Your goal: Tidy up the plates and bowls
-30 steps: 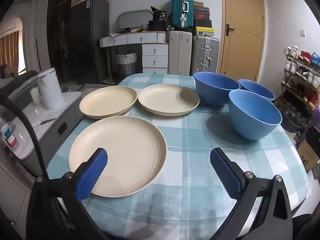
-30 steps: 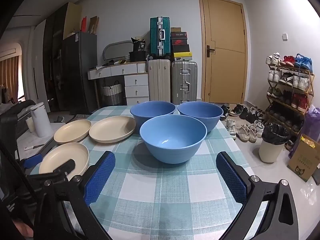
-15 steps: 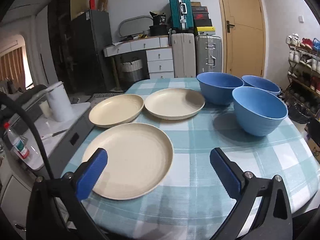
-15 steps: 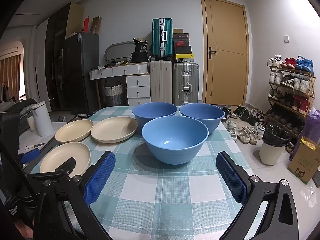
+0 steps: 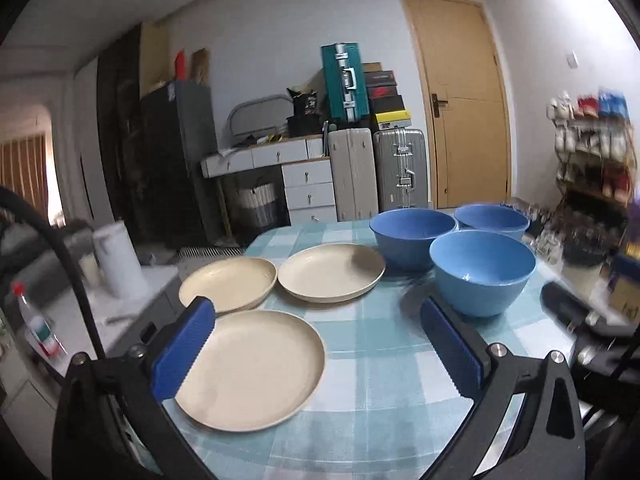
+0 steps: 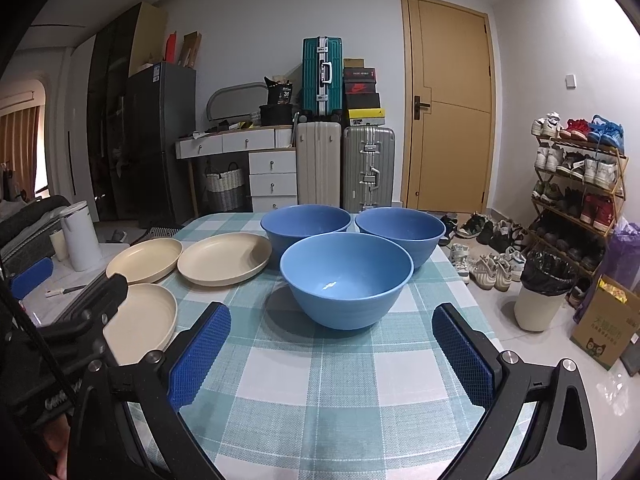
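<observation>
Three cream plates lie on the checked tablecloth (image 5: 380, 344): a near plate (image 5: 256, 368), a far-left plate (image 5: 228, 282) and a far-middle plate (image 5: 332, 272). Three blue bowls stand to their right: a near bowl (image 6: 346, 278), a back-left bowl (image 6: 306, 226) and a back-right bowl (image 6: 400, 232). My left gripper (image 5: 318, 346) is open and empty above the near plate's right part. My right gripper (image 6: 330, 354) is open and empty, just short of the near bowl.
A white kettle (image 5: 118, 258) and a bottle (image 5: 38, 326) stand on a side counter left of the table. Suitcases (image 6: 344, 164), a drawer desk and a door are behind. A shoe rack (image 6: 576, 184), a bin (image 6: 542, 290) and a carton are on the right floor.
The left gripper has drawn back and tilted up, so the plates and bowls sit lower and farther in its view. The right gripper has hardly moved. Both stay open.
</observation>
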Demonstrator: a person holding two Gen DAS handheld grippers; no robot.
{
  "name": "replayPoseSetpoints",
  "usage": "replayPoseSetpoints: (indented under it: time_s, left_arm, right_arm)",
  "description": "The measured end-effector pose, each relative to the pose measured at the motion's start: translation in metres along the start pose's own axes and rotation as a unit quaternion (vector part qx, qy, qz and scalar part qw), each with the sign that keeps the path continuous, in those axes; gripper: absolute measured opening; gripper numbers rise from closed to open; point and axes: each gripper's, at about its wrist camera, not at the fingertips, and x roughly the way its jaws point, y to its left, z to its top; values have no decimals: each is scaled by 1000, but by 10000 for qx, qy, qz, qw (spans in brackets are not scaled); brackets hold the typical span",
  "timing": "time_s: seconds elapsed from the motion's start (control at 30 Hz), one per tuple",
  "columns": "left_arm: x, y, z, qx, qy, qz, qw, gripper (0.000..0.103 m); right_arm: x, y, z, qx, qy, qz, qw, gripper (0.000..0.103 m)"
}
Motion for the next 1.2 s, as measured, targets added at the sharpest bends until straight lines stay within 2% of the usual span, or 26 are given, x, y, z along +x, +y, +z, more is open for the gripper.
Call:
replayPoseSetpoints:
  time_s: [0.07,0.13,0.23,0.3,0.37,0.47,0.57,0.7,0.97,1.2]
  left_arm:
    - [15,-6,-3,259,428,-74,9987,103]
    - [17,-3,-4,149,505,-241,9983,103]
    - [18,4,-2,-31,536,-217,9983,103]
    - [21,6,-3,-101,647,-13,9979,103]
    - [19,11,-4,-259,609,30,9978,103]
    - [9,17,-2,-446,332,132,9984,103]
    - [9,18,-3,-496,258,55,9984,103]
    - [10,21,-5,-619,310,-121,9975,103]
    - [18,31,-4,-820,595,-151,9947,103]
    - [14,27,-4,-738,451,-163,9961,103]
  right_arm:
    - [-1,-2,1,30,-9,-6,10000,102]
    - [-2,-3,1,46,-18,-33,10000,102]
    - [-3,-3,2,51,-62,-45,10000,102]
    - [-4,-3,2,30,-86,-40,10000,102]
    - [-3,-3,2,4,-76,-32,10000,102]
    - [-4,-2,2,-9,-81,-43,10000,102]
    - [-4,-1,2,-37,-92,-37,9999,102]
    - [-4,0,3,-61,-92,-46,9999,102]
    - [-5,-2,3,1,-76,62,10000,102]
    - [-9,6,2,-167,-179,131,9996,102]
